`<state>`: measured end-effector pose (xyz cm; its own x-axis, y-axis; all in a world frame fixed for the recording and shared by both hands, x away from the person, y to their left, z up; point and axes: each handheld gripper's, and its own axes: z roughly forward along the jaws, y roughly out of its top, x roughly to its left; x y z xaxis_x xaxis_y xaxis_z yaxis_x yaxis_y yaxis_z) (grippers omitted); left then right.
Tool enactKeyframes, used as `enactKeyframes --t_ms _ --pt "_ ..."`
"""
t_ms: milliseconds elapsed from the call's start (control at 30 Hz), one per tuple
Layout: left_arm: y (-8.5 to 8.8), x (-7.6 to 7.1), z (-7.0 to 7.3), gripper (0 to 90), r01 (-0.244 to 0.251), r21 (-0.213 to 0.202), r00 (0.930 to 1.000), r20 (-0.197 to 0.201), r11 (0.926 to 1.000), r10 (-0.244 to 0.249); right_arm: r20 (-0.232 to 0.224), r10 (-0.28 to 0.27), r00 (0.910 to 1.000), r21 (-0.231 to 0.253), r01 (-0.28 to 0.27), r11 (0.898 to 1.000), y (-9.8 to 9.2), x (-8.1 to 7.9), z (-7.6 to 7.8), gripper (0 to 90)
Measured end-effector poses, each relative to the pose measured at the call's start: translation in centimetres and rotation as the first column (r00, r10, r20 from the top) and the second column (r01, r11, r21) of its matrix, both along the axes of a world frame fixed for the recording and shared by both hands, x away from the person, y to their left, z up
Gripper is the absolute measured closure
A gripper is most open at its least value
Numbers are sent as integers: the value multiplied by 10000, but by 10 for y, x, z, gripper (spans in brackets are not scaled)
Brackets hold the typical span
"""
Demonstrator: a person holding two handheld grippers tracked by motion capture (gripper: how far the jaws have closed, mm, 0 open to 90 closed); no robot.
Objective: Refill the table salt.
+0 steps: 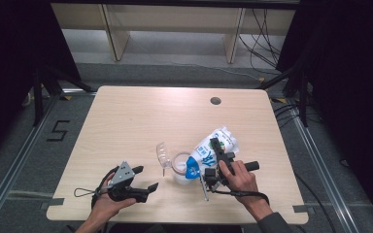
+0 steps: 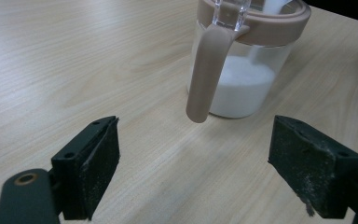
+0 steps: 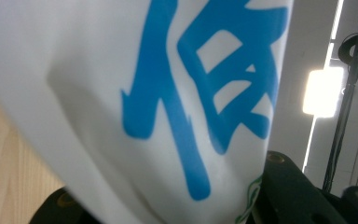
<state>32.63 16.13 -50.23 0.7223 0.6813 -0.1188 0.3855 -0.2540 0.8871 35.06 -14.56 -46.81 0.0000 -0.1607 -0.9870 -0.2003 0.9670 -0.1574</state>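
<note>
Near the table's (image 1: 126, 111) front middle we held the white bag (image 1: 212, 145) pinched in the right gripper (image 1: 212, 162), tilted over the open jar (image 2: 242, 70), where a slip could spill powder, while the left gripper (image 1: 143, 178) waited spread apart, with bare tabletop behind for moving.

Bag (image 1: 214, 145): white, big blue characters, blue at the lower end, a bit of green print at its edge in the right gripper view. Jar (image 2: 242, 70): clear glass, white powder inside; rim and handle dusty pink-brown; flip lid (image 1: 162, 154) clear. Table (image 1: 141, 121): pale wood grain, dark round hole near the far edge. Left gripper (image 1: 143, 178): black, grey three-cornered plate on top. Right gripper (image 1: 218, 150): black. Floor grey, black "5" marked on it.
</note>
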Motion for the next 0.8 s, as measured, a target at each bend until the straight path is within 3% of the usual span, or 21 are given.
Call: enactKeyframes --t_ms 67,267,333,467,533,600,667,700,733,800 --pt "0 0 0 159 1 6 10000 6 10000 -1 -181 -233 9996 456 241 9987 -1 -1 -4 718" --pt "0 0 0 158 -10 5 10000 7 10000 10 -40 -21 10000 205 22 9998 -1 0 -2 720" --pt "0 0 0 158 -33 -39 10000 -5 10000 33 -121 -186 9998 195 189 9996 -1 -1 -2 721" --pt "0 0 0 159 -11 13 10000 2 10000 11 -206 -250 9995 620 263 9977 -2 -1 -5 721" --pt "0 0 0 158 -23 4 10000 0 10000 23 -22 -62 10000 39 62 10000 0 0 0 722" --pt "0 0 0 158 -22 5 10000 -3 10000 22 -224 -306 9993 724 322 9969 -2 -1 -6 723" --pt "0 0 0 158 -36 -36 10000 -4 10000 36 -237 -308 9992 698 324 9970 -2 -1 -5 723" --pt "0 0 0 158 -39 -49 10000 -2 10000 39 -157 -203 9997 386 209 9990 -2 -1 -3 724" --pt "0 0 0 158 -37 -43 10000 -3 10000 37 -234 -296 9993 701 311 9971 -2 -1 -5 724" --pt "0 0 0 158 -22 8 10000 -1 10000 22 -233 -312 9992 703 328 9970 -2 -1 -5 724"
